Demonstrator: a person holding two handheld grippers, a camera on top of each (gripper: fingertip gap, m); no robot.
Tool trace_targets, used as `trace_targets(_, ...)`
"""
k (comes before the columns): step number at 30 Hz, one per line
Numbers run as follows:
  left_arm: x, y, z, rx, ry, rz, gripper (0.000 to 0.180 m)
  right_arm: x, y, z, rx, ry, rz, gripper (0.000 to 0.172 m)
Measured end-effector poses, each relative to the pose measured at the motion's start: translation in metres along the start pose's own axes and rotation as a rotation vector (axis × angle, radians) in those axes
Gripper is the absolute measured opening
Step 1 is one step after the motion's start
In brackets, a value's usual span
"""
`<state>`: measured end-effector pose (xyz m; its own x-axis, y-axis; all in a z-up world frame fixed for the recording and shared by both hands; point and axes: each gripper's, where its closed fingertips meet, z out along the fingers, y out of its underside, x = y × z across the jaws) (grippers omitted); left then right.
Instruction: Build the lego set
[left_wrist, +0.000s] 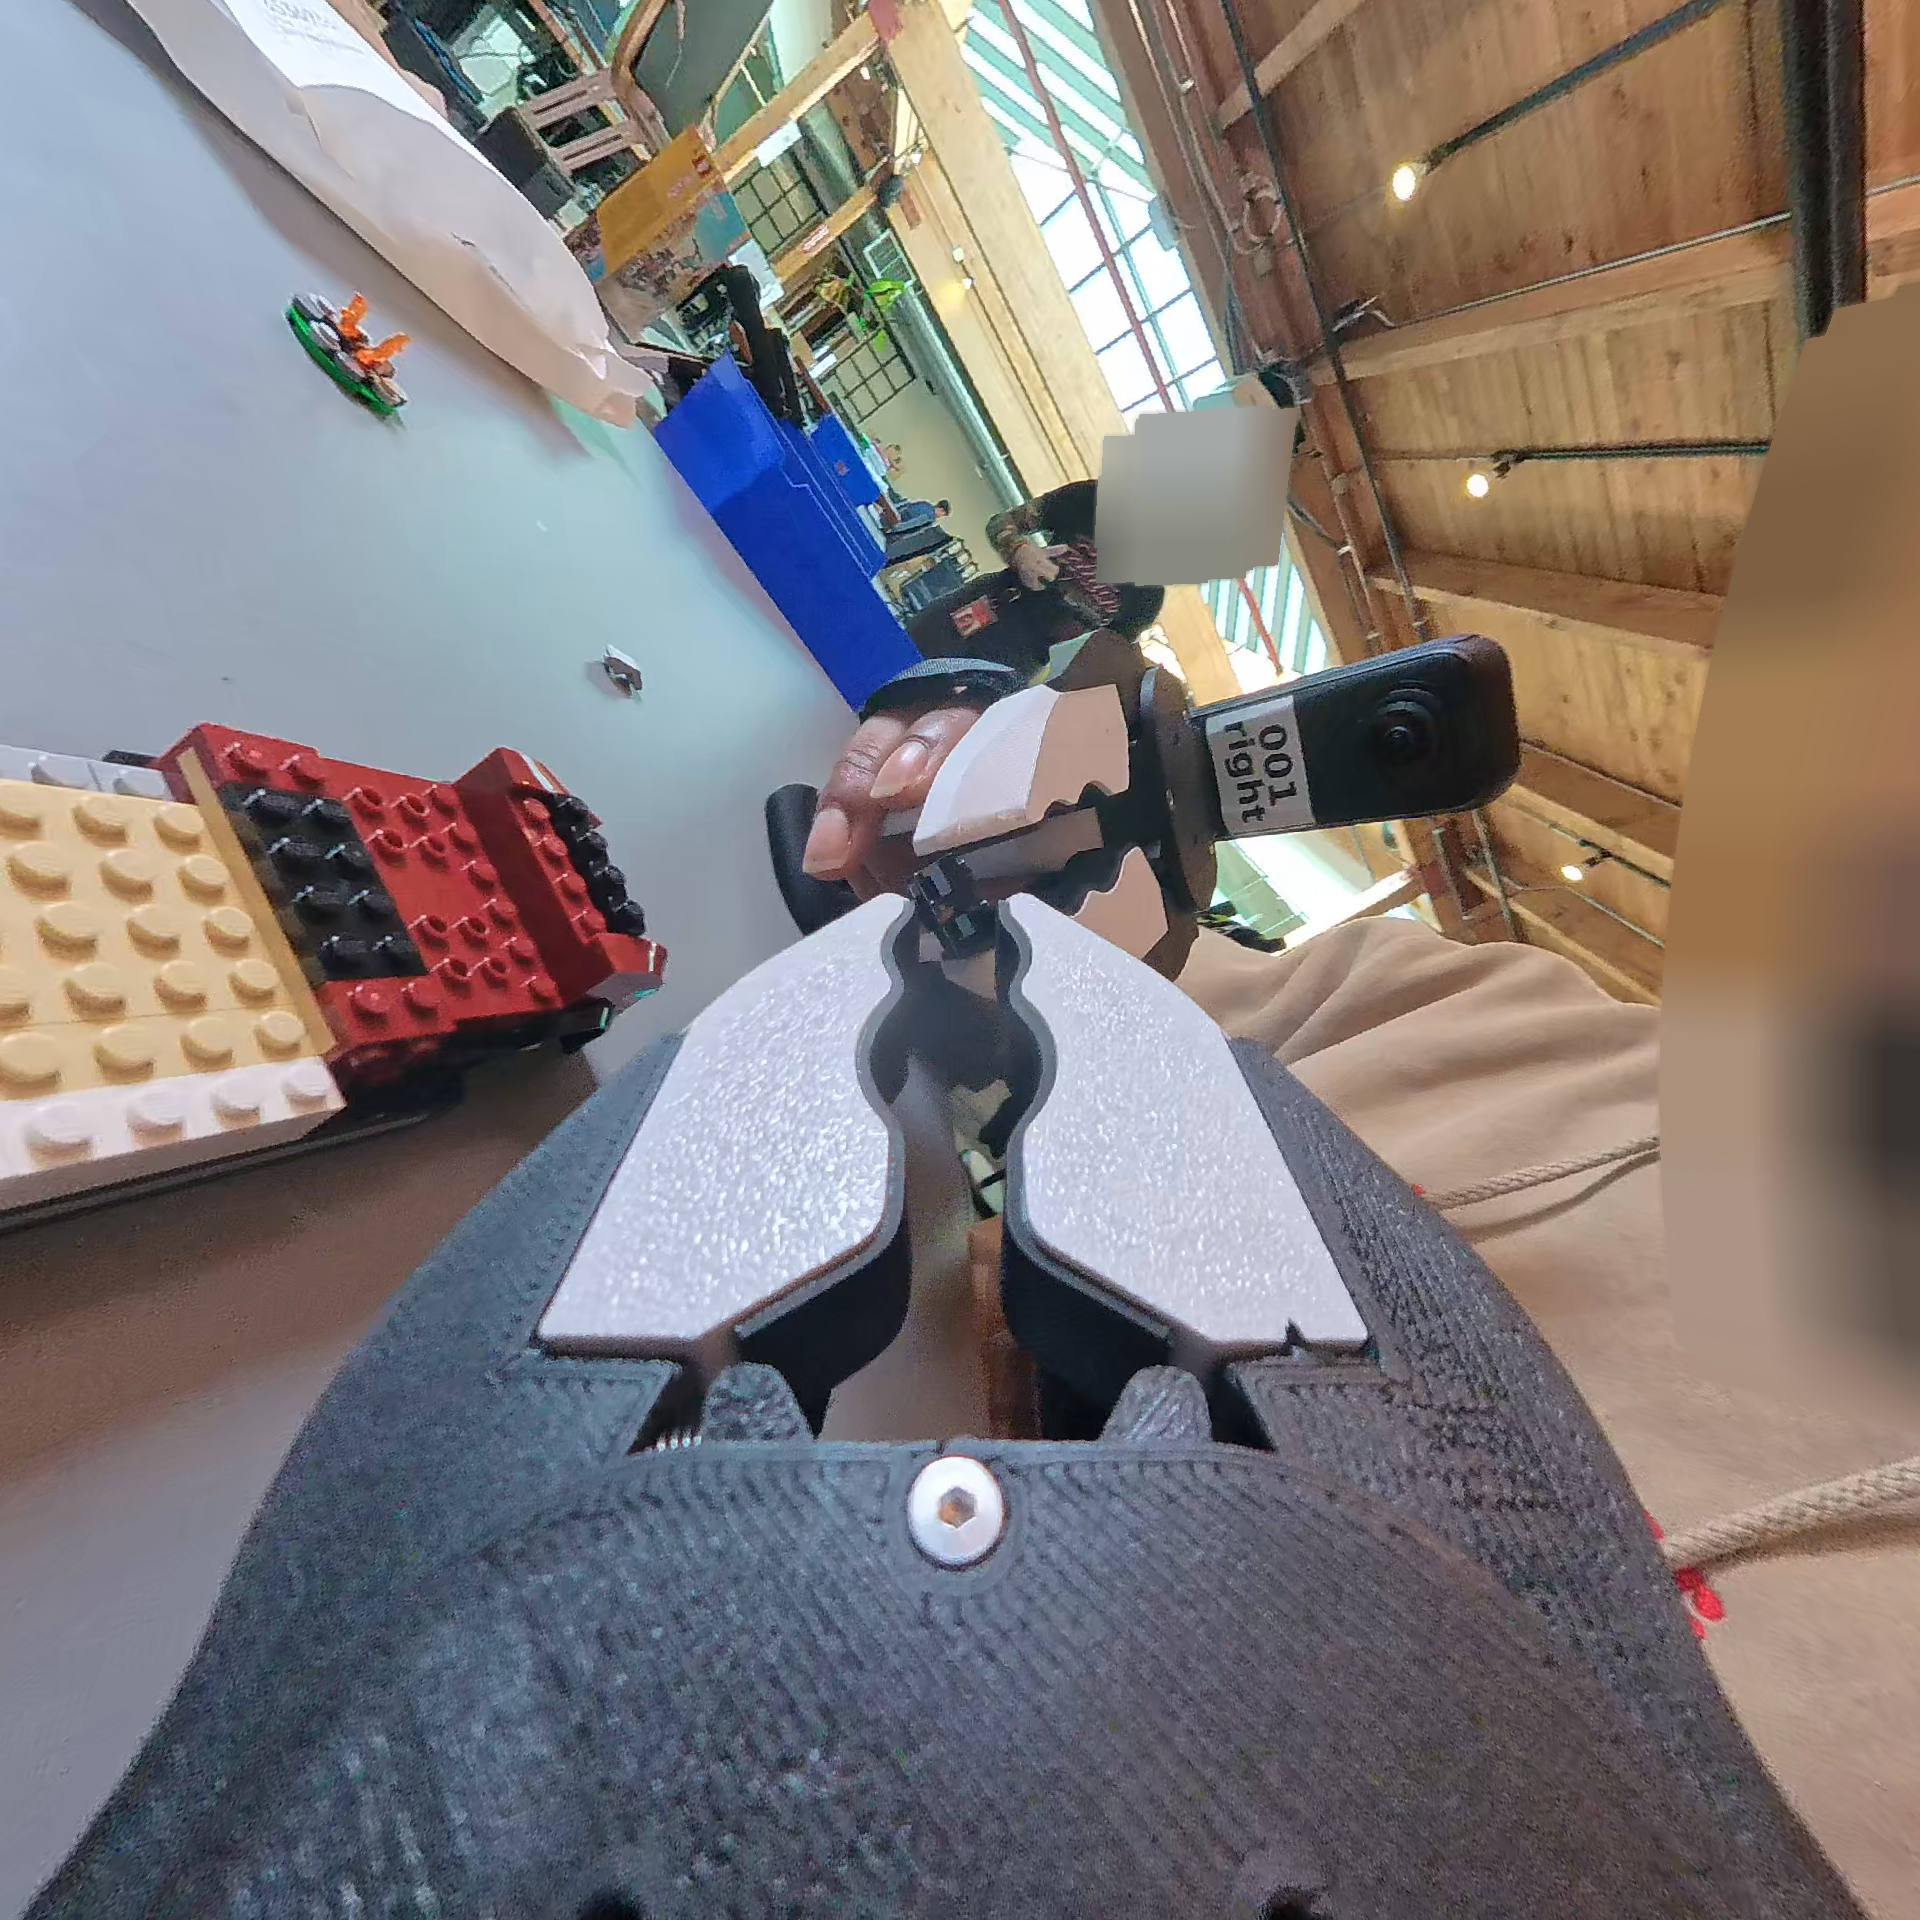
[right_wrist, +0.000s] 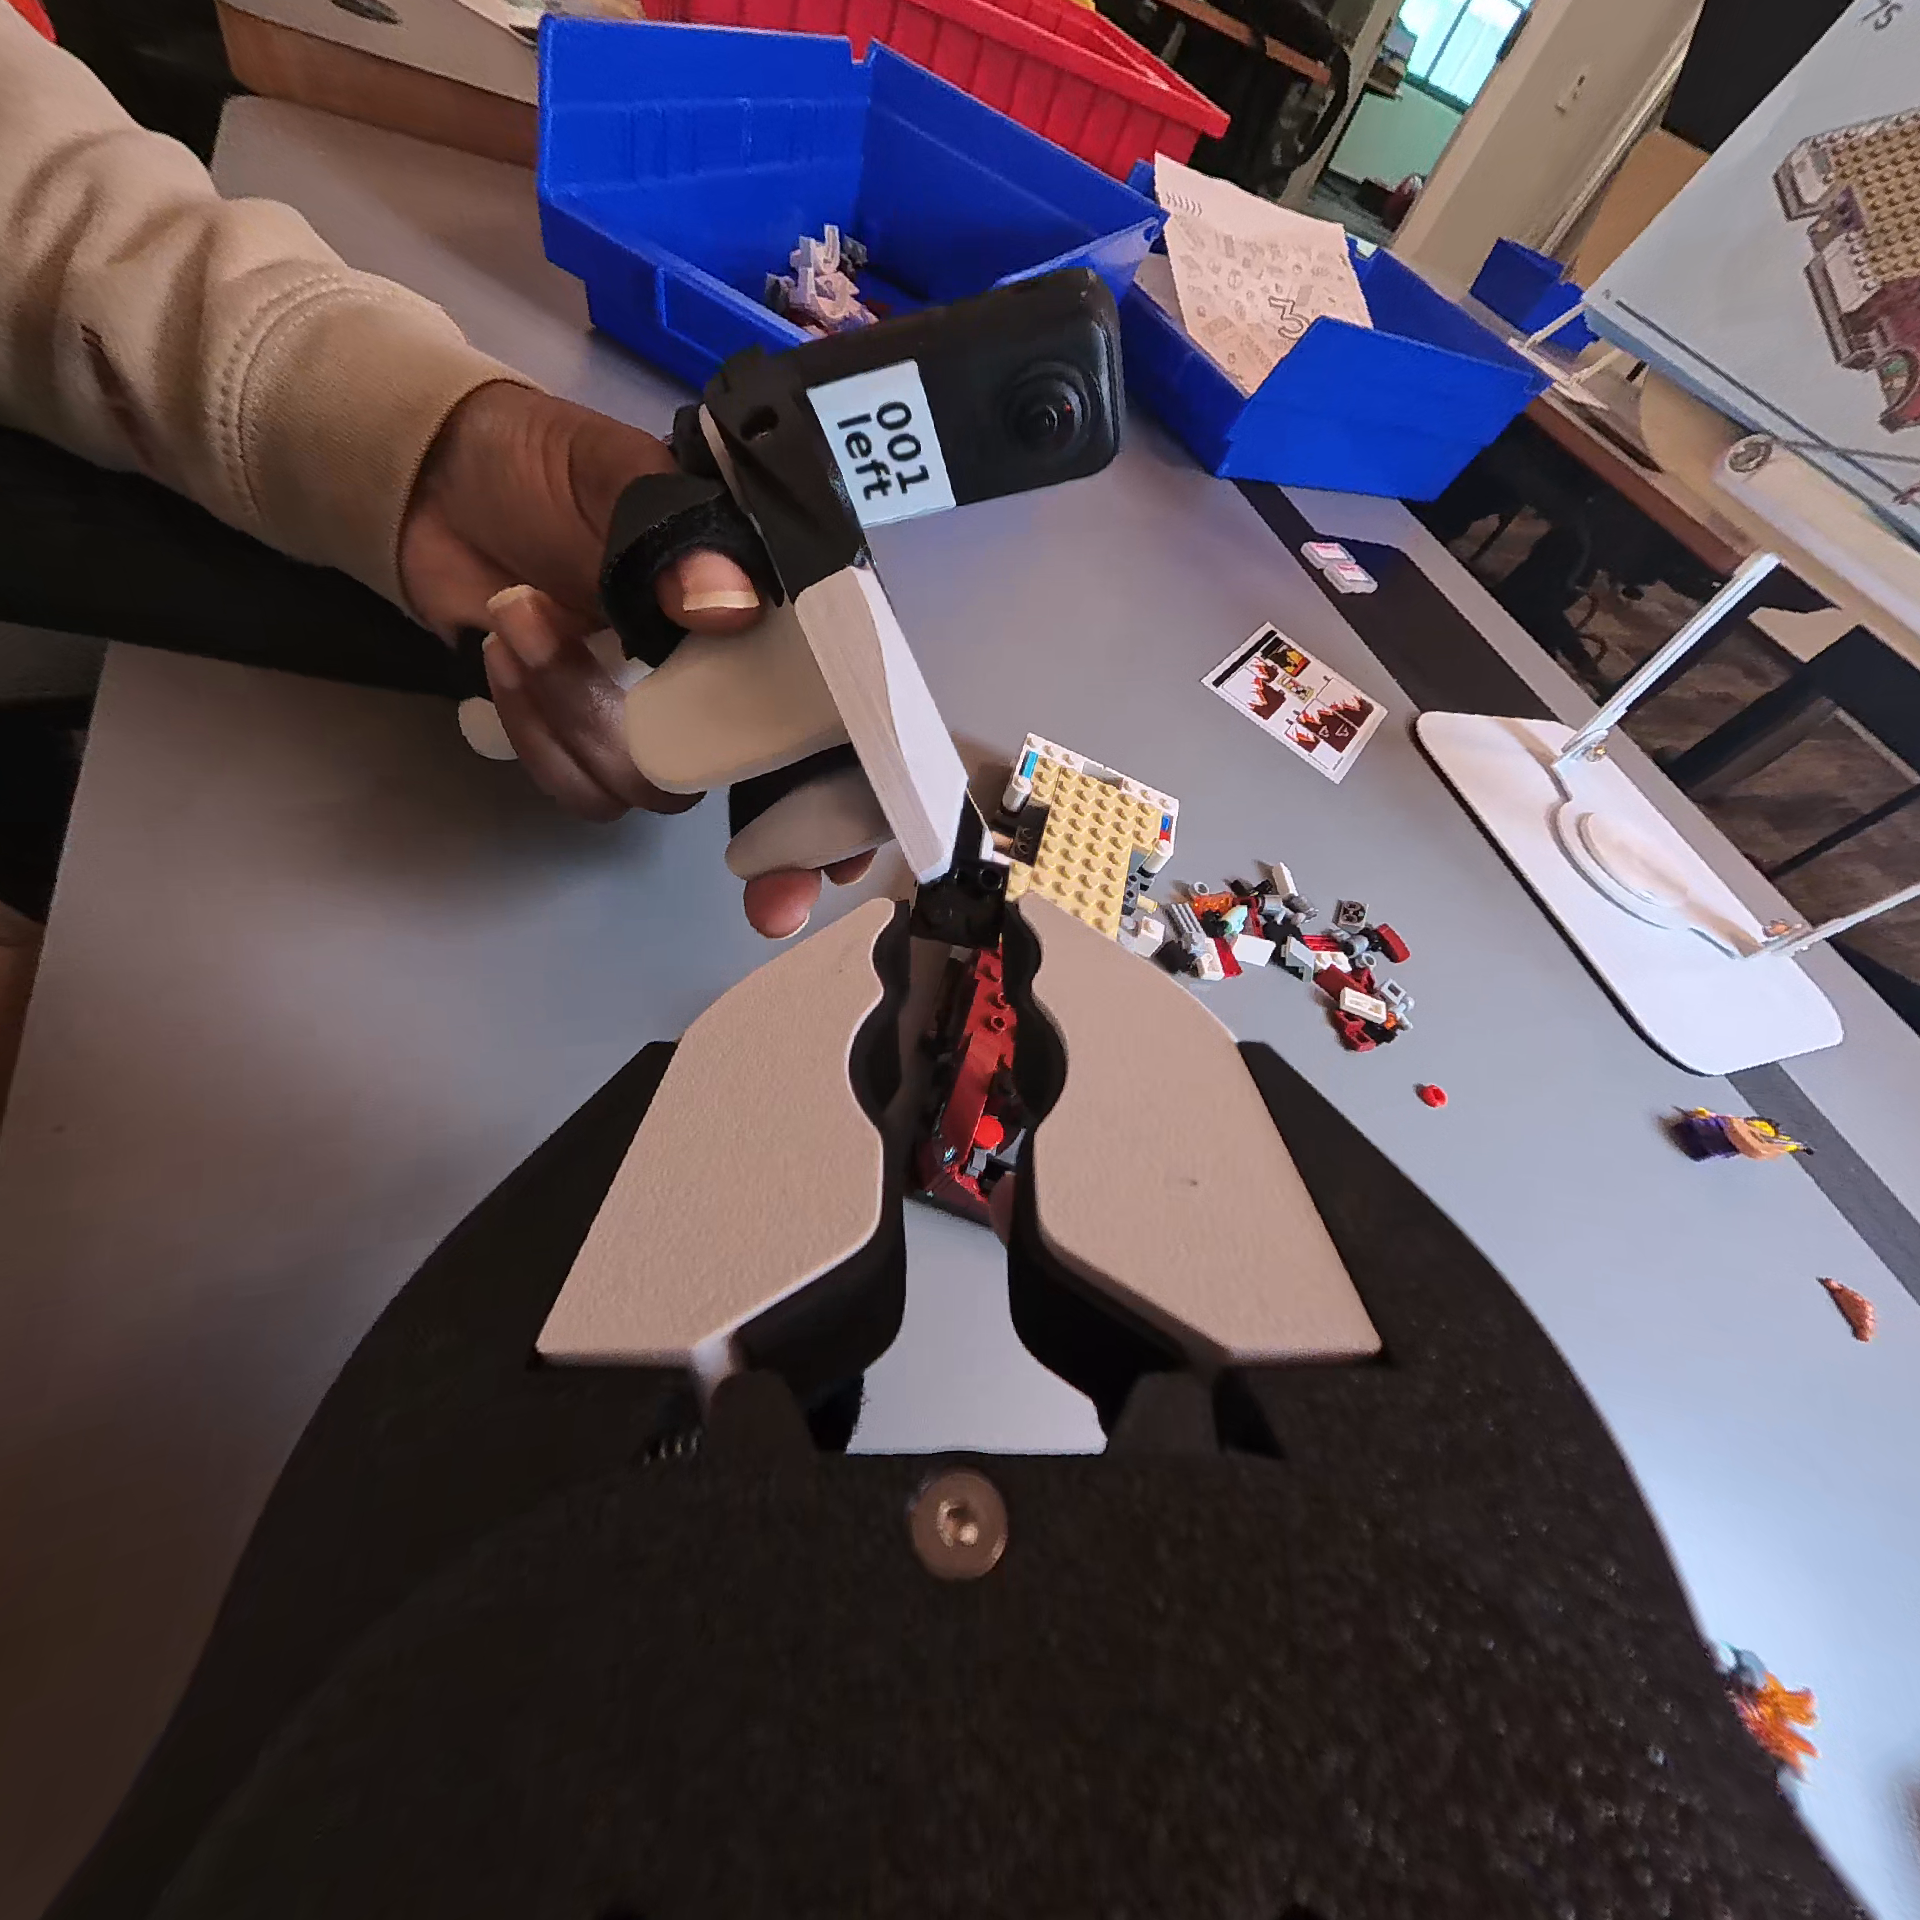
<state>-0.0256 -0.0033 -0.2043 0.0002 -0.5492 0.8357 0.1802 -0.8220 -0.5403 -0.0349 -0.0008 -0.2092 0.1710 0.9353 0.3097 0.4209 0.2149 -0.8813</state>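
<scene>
A small black brick piece sits between the fingertips of my left gripper, which is shut on it above the grey table. My right gripper is shut on the same black piece from the other side. The two grippers meet tip to tip: the right one shows in the left wrist view, and the left one shows in the right wrist view. Each is held by a hand. A red, tan and white brick model lies on the table just beyond.
Blue bins stand at the far side of the table. A pile of loose bricks, a sticker sheet and a white stand base lie to the right. A green disc with orange flames and a white paper bag lie farther off. My two grippers' fingertips are within a few centimetres of each other.
</scene>
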Motion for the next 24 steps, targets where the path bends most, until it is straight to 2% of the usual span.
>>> trace_targets(6,-0.011,-0.001,-0.001,-0.016,-0.099,0.116,0.016,0.002,0.007,0.003,-0.023,-0.013,0.045,0.017)
trace_targets(14,-0.012,-0.003,-0.003,-0.055,-0.223,0.401,0.018,0.007,0.007,0.001,-0.004,-0.013,0.098,0.017)
trace_targets(24,-0.009,-0.001,0.0,-0.041,-0.2,0.37,0.013,0.006,0.005,0.0,-0.006,0.01,0.065,0.017)
